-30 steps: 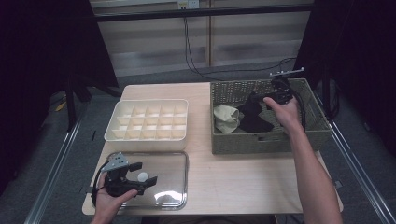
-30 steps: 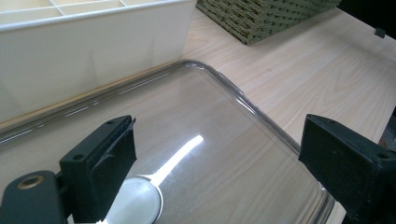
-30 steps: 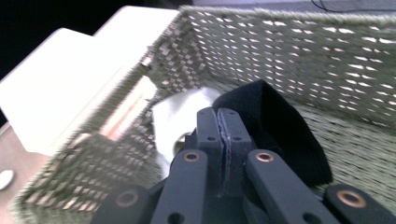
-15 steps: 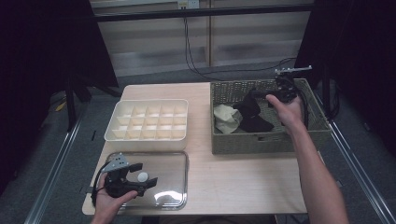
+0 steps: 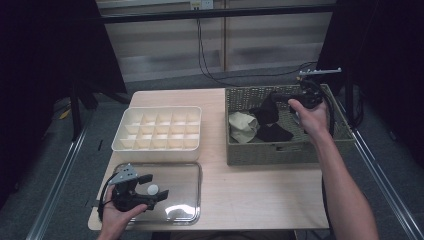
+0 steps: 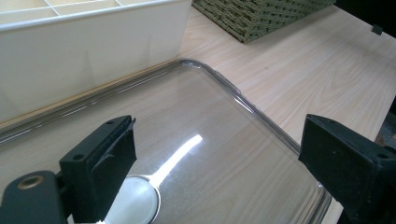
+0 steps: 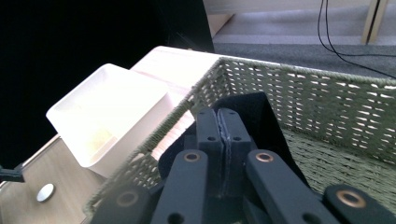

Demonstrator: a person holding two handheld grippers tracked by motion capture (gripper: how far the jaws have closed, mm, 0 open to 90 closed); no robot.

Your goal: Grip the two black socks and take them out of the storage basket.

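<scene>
- Right gripper [image 5: 274, 100] has its jaws pressed together on a black cloth [image 5: 266, 111], lifted above the woven green wicker basket [image 5: 280, 153] at the table's right.
- More dark fabric [image 5: 274, 133] and a beige cloth [image 5: 243, 126] lie inside that basket.
- Left gripper [image 5: 156, 186], jaws spread wide and holding nothing, rests over the clear plastic lid [image 5: 184, 200], just in front of the white compartment tray [image 5: 159, 131].
</scene>
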